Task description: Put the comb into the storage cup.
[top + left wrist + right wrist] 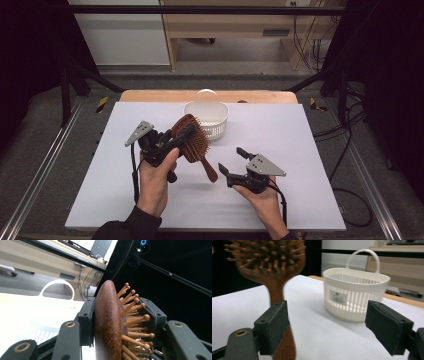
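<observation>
A brown wooden hairbrush (194, 141) with wooden pins hangs above the white board, head up and handle slanting down to the right. My left gripper (182, 134) is shut on its head: in the left gripper view one pad lies against the brush's smooth back (107, 322) and the other presses on the pins. My right gripper (230, 159) stands open just right of the handle's end. In the right gripper view the handle (275, 287) runs down behind the left pad, and neither pad presses on it.
A white slatted plastic basket (207, 120) with a loop handle stands at the board's far middle, beyond the brush; it is also ahead of the right jaws (354, 297). The white board (280, 130) covers the wooden table. Metal rails run along both sides.
</observation>
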A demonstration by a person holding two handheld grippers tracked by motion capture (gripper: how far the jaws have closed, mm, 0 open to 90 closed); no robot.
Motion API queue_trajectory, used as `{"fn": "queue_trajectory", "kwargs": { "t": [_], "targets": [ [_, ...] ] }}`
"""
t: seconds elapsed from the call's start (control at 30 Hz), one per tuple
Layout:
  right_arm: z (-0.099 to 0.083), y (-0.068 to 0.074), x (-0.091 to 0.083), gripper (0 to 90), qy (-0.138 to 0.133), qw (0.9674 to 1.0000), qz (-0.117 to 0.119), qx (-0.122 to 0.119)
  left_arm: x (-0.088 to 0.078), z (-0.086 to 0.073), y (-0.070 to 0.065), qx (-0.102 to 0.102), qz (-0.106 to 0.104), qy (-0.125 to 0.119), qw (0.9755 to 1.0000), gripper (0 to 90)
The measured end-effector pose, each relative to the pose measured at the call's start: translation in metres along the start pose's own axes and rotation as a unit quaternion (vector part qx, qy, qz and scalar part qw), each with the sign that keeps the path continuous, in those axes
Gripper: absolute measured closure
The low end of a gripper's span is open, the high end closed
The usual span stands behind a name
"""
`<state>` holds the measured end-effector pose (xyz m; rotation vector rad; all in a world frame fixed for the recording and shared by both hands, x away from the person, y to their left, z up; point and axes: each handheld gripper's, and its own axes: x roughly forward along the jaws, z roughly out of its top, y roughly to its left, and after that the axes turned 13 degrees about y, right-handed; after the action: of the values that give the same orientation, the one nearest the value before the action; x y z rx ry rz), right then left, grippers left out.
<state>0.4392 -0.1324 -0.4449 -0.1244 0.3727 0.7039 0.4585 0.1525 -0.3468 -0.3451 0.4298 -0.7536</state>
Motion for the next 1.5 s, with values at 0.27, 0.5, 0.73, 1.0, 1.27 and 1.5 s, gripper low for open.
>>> {"fn": "queue_trajectory", "kwargs": {
  "t": [0.27, 0.5, 0.73, 1.0, 1.27, 1.5],
  "targets": [
    [-0.003, -0.006, -0.001, 11.1, -0.013, 0.9988, -0.046, 0.011, -0.002, 0.0, -0.003, 0.006, 0.0, 0.001, 1.0, 50.9],
    [-0.005, -0.007, 0.001, 9.5, -0.001, 0.9993, -0.035, 0.013, -0.004, -0.002, -0.002, 0.007, 0.004, 0.001, 1.0, 50.9],
    [-0.005, -0.011, 0.002, 10.2, 0.006, 0.9995, -0.022, 0.021, -0.008, -0.001, -0.001, 0.008, 0.007, -0.001, 0.9999, 50.9],
    [-0.007, -0.016, 0.0, 7.6, 0.017, 0.999, -0.028, 0.031, -0.016, 0.002, 0.001, 0.009, 0.013, -0.014, 0.9998, 50.8],
    [-0.01, -0.024, -0.001, 7.4, 0.019, 0.9984, -0.041, 0.035, -0.02, 0.005, -0.001, 0.01, 0.009, -0.032, 0.9994, 50.8],
    [-0.011, -0.027, -0.002, 8.4, 0.02, 0.9978, -0.057, 0.027, -0.019, 0.008, 0.0, 0.006, 0.0, -0.033, 0.9994, 50.9]
  ]
}}
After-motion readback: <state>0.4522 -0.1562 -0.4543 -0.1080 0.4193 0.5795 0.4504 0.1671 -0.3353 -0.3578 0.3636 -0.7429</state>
